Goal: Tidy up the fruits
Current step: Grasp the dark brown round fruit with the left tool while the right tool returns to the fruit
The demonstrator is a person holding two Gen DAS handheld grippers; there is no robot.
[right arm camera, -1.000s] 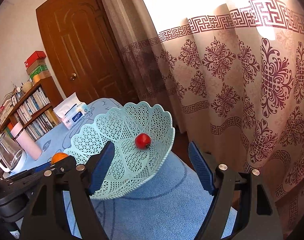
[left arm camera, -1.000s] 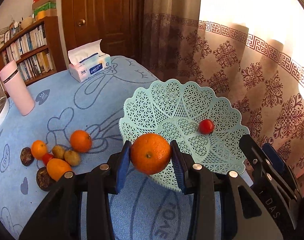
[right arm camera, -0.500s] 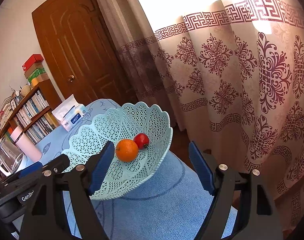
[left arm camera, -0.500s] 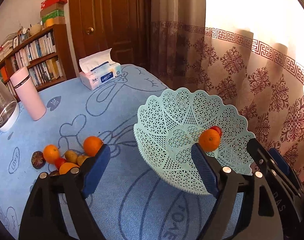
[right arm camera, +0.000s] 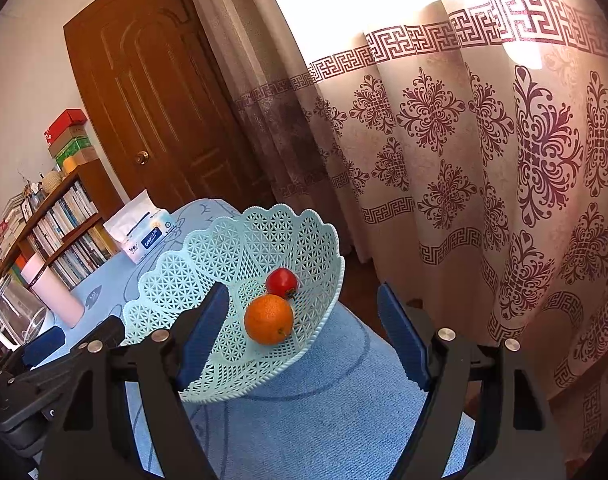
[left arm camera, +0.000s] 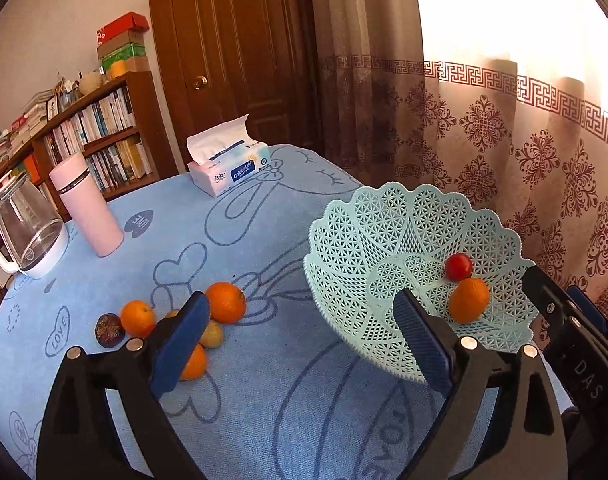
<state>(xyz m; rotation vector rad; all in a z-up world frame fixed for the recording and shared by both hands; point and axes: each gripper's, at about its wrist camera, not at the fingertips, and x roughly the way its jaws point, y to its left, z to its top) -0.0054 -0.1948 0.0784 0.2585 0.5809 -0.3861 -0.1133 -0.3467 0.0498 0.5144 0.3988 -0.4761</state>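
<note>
The orange [right arm camera: 268, 319] sits stem-end sideways in the lattice basket [left arm camera: 356, 240]; both the left gripper [left arm camera: 301, 342] and right gripper [right arm camera: 304, 334] gape wide, empty, the left's jaws having just opened.

The white tissue pack with a blue label [left arm camera: 228, 174], at about eleven o'clock on the table in the left wrist view, reads "Color&Life"; smaller characters beside it are too small to read. The same label shows in the right wrist view.

The light blue printed tablecloth [left arm camera: 263, 360] carries the word "LOVE" several times: in a dark heart at ten o'clock just beside the pale pink cylindrical flask [left arm camera: 88, 204], in an outlined heart at eight o'clock, and partly, upside down, at five o'clock.

The black gripper body at the right edge [left arm camera: 584, 372], at four o'clock, shows the letters "DAS".
</note>
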